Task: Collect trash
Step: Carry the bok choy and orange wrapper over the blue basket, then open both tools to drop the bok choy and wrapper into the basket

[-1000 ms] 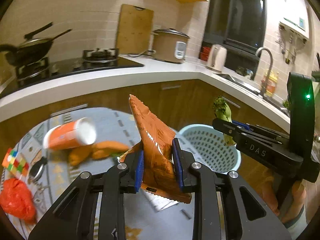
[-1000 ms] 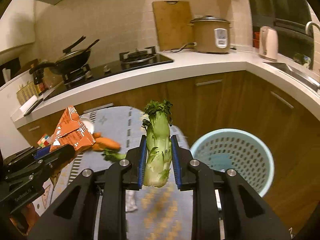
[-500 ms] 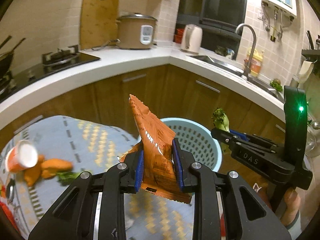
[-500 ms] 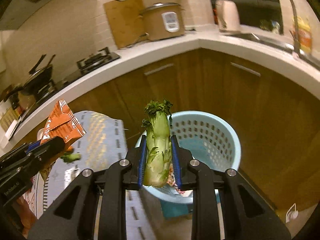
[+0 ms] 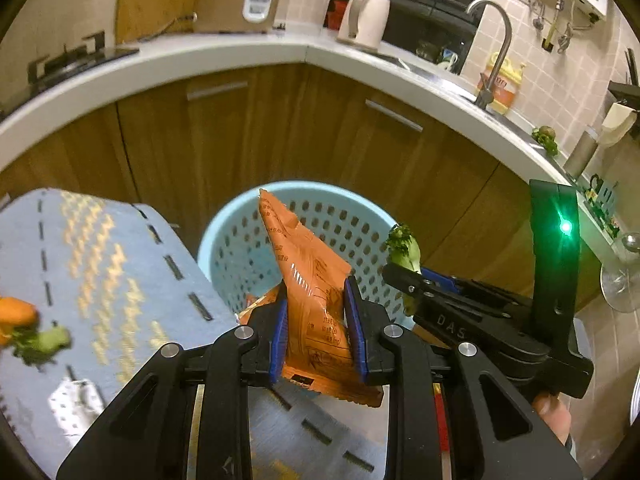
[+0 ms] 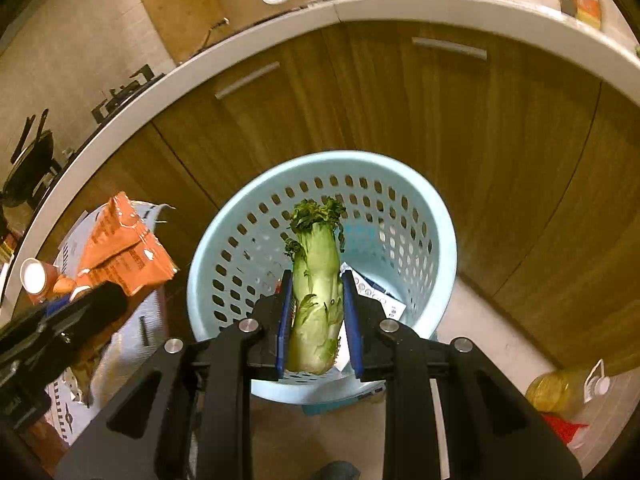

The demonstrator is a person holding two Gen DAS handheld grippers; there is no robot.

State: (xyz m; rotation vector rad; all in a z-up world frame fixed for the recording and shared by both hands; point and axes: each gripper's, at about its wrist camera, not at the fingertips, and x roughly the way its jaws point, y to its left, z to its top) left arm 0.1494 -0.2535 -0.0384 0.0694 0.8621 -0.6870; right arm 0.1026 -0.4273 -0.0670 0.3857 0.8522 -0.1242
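My left gripper [image 5: 316, 320] is shut on an orange snack wrapper [image 5: 310, 288], held upright over the near rim of a light blue perforated basket [image 5: 340, 216]. My right gripper [image 6: 316, 320] is shut on a green leafy vegetable stalk [image 6: 316, 276], which hangs above the same basket [image 6: 400, 216]. Paper scraps lie in the basket's bottom. In the left wrist view the right gripper [image 5: 404, 280] sits at the basket's right rim with the stalk's [image 5: 404, 246] leafy top showing. The right wrist view has the wrapper [image 6: 124, 252] at the left, left of the basket.
A blue patterned tablecloth [image 5: 92, 264] covers the table left of the basket, with carrot [image 5: 16, 310] and greens [image 5: 44, 344] on it. Wooden cabinets [image 6: 440, 128] curve behind the basket. An oil bottle [image 6: 568, 392] lies on the floor at the right. A cup [image 6: 34, 276] lies on the table.
Both grippers have swung from over the table toward the basket and tilted downward. The wrapper and the stalk stay gripped and now hang over the basket.
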